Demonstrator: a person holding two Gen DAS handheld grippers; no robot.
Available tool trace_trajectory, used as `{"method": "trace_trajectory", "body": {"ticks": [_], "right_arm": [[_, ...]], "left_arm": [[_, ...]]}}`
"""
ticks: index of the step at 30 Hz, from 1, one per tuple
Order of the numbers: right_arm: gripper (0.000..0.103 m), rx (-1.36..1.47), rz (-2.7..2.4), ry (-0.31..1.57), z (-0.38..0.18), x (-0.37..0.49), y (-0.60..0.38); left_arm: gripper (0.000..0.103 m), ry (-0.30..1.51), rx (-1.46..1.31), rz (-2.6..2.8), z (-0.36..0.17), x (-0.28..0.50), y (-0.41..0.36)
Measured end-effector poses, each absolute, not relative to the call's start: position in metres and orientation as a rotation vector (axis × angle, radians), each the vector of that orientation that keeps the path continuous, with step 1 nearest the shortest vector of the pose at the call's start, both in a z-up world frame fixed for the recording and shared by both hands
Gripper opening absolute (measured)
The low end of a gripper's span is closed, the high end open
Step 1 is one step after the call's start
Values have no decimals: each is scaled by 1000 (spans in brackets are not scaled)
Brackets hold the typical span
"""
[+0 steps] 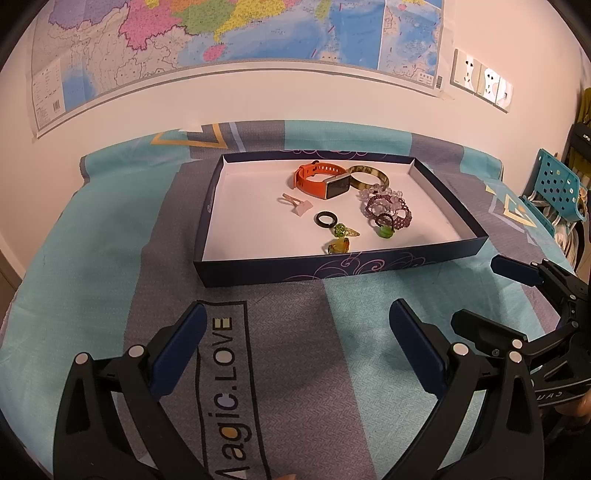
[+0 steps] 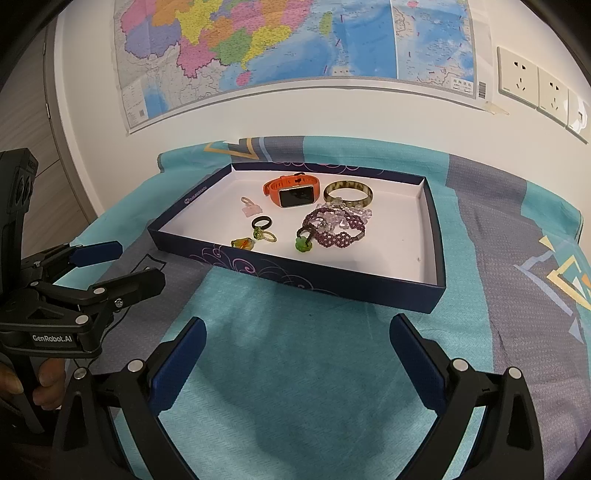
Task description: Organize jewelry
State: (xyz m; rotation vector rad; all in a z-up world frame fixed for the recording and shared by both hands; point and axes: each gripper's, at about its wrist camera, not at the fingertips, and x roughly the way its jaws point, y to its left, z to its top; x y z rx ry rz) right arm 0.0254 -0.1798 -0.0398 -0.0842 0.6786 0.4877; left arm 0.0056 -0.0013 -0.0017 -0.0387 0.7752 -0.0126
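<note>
Orange watch [image 2: 291, 192] lies on edge in tray [image 2: 430, 236] — face toward the claws.

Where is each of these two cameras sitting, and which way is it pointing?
Left wrist: rides the left gripper, facing the jewelry box and wall map; the right gripper shows at right.
Right wrist: rides the right gripper, facing the same box; the left gripper and a hand show.
Shared: box, orange watch, map.

Assorted jewelry [image 1: 347, 203] in navy tray [image 1: 295, 271]
</note>
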Motion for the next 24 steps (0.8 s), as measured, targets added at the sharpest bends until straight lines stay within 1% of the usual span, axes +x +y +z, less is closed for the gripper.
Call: {"method": "trace_trajectory", "body": {"ticks": [17, 22, 24], "right_arm": [[96, -112, 481, 680, -40, 28, -186], [96, -164, 411, 716, -46, 44, -223], [96, -179, 344, 736, -50, 58, -252]], "left_arm": [[97, 759, -29, -31, -2, 6, -4], [97, 793, -48, -5, -6, 10, 8], [97, 797, -56, 3, -8, 11, 17]]}}
